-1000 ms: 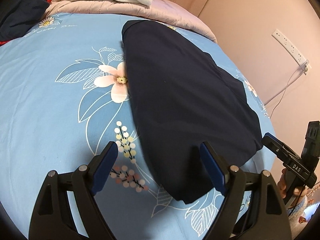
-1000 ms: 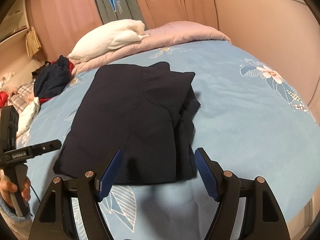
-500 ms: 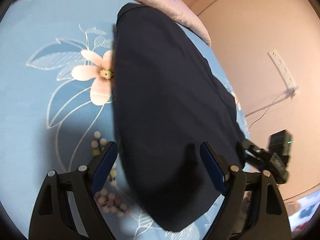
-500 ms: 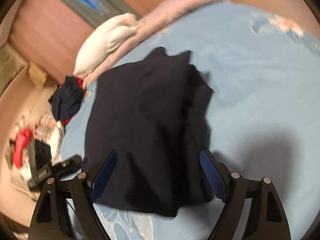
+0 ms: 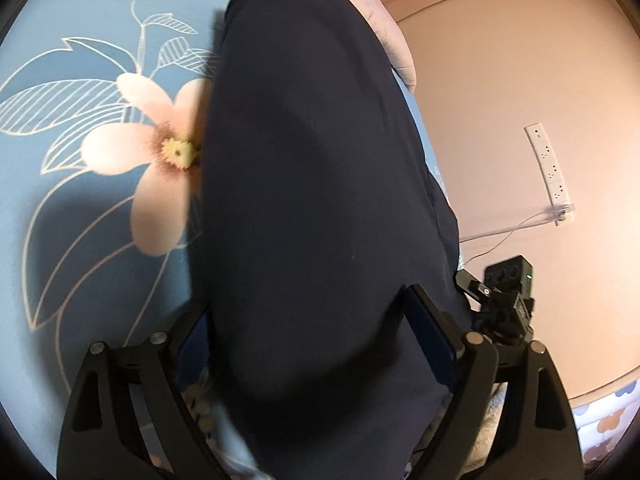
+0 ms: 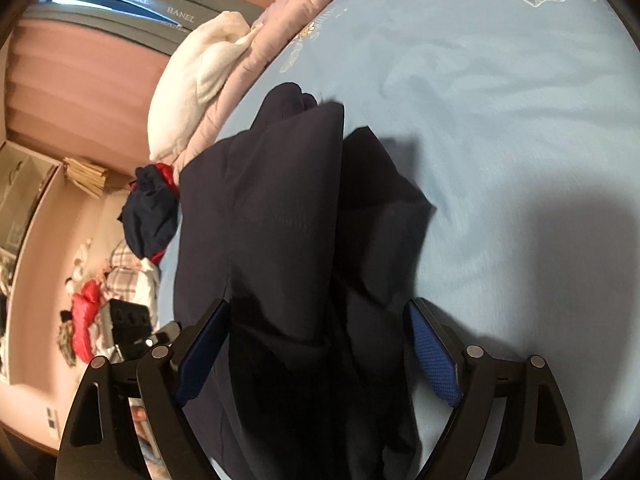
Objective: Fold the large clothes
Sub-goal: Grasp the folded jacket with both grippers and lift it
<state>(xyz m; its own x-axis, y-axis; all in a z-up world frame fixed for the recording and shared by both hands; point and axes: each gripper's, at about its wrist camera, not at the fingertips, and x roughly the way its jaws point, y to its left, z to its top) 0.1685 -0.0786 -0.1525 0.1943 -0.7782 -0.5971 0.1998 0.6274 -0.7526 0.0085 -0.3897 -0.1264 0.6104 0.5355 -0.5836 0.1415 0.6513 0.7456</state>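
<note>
Centrally, a dark navy garment [image 5: 304,184] lies folded lengthwise on a light blue bedsheet [image 5: 80,240], its matte, fine-knit surface forming a long tapered slab that runs from 6 o'clock toward 12 o'clock in the left wrist view. The sheet is smooth cotton-like cloth printed with white-outlined leaves and a pale pink flower with a yellow centre [image 5: 160,152], at 9 o'clock of the garment and partly covered by its edge. The left gripper [image 5: 308,332], black plastic arms with blue pads, straddles the garment's near end; its jaws stand wide and have just been opening, with the cloth between them but not pressed by the pads. At 4 o'clock the right gripper [image 5: 500,300] appears as a blocky black body against a plain pink wall [image 5: 520,60].

In the right wrist view the garment [image 6: 280,220] shows layered panels, one straight folded edge and a looser flap at 3 o'clock. The right gripper [image 6: 316,344] likewise spans its near end, jaws wide and just opened further, its blue pads [image 6: 434,356] dimpled, clear of the fabric. At 10 o'clock sits a soft white fleecy bundle [image 6: 192,84] on a quilted mauve cover [image 6: 256,56]; crumpled clothes [image 6: 148,216] lie at 9 o'clock.
</note>
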